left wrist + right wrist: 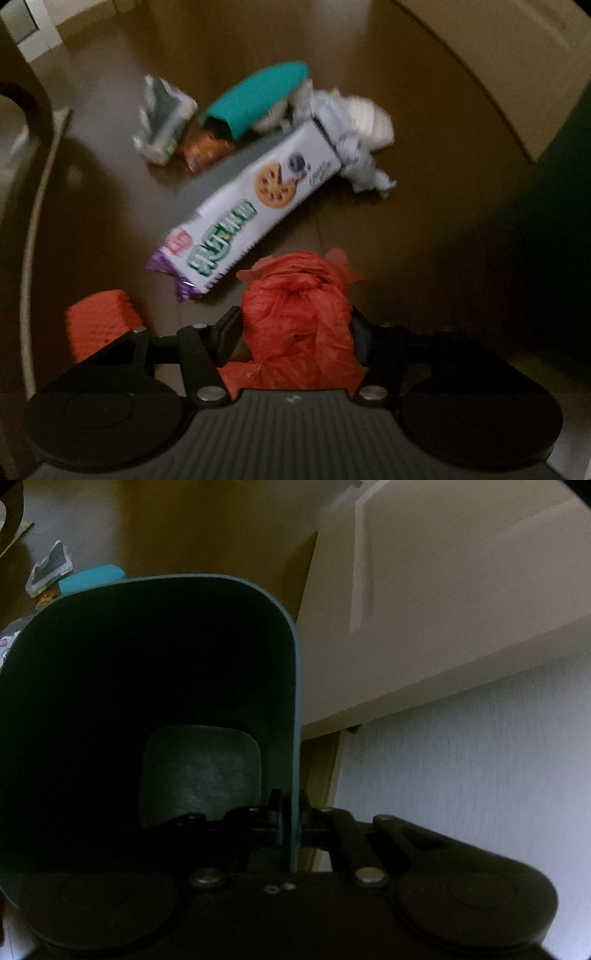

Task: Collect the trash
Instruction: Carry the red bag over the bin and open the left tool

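In the left wrist view my left gripper (pixel 295 325) is shut on a crumpled red plastic bag (pixel 299 317), held above the brown floor. Beyond it lie a white cookie wrapper (pixel 255 206), a teal tube (pixel 258 99), an orange snack packet (pixel 203 147), a crushed silver carton (pixel 162 122) and crumpled white paper (pixel 354 140). In the right wrist view my right gripper (pixel 290 823) is shut on the wall of a dark green bin (pixel 147 701), whose inside looks empty. The bin's edge shows at the right of the left wrist view (pixel 554 184).
A beige cabinet (pixel 498 55) stands at the far right of the trash pile. A red block (pixel 99 328) lies left of my left gripper. A dark curved furniture edge (pixel 22 110) is at the left. A white wall (pixel 480 757) is right of the bin.
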`<state>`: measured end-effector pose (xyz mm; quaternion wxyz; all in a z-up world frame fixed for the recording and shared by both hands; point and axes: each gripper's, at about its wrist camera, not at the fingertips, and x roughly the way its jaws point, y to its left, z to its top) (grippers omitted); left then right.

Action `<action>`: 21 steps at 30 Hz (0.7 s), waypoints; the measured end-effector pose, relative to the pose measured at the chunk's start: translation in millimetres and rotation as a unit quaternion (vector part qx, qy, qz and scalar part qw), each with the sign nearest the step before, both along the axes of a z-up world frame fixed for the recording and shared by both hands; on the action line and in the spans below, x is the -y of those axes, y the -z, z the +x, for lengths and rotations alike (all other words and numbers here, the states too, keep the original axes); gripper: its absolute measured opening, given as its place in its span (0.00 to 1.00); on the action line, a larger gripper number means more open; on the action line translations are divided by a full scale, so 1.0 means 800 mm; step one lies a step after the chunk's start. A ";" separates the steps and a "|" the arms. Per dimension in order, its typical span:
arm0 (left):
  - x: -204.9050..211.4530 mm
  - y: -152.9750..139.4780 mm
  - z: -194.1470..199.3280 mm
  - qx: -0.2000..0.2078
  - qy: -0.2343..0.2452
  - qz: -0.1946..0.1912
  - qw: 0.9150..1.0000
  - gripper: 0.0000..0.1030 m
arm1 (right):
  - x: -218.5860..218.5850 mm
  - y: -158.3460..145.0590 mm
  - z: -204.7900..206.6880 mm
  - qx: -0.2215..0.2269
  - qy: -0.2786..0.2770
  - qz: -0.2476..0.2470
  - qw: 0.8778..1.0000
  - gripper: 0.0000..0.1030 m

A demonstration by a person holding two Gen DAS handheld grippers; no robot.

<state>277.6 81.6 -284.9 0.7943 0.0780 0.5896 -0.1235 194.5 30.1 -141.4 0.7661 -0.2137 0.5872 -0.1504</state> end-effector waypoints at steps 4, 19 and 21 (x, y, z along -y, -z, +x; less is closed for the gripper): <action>-0.012 -0.071 -0.017 0.027 -0.002 -0.023 0.999 0.56 | -0.001 0.001 -0.006 0.007 -0.016 0.007 1.000 0.03; 0.060 -0.301 -0.089 0.113 0.108 -0.105 0.982 0.57 | -0.006 -0.009 -0.036 0.043 -0.032 0.025 0.998 0.04; 0.080 -0.307 -0.089 0.111 0.125 -0.108 0.980 0.57 | -0.002 -0.010 -0.044 0.045 -0.029 0.029 0.998 0.04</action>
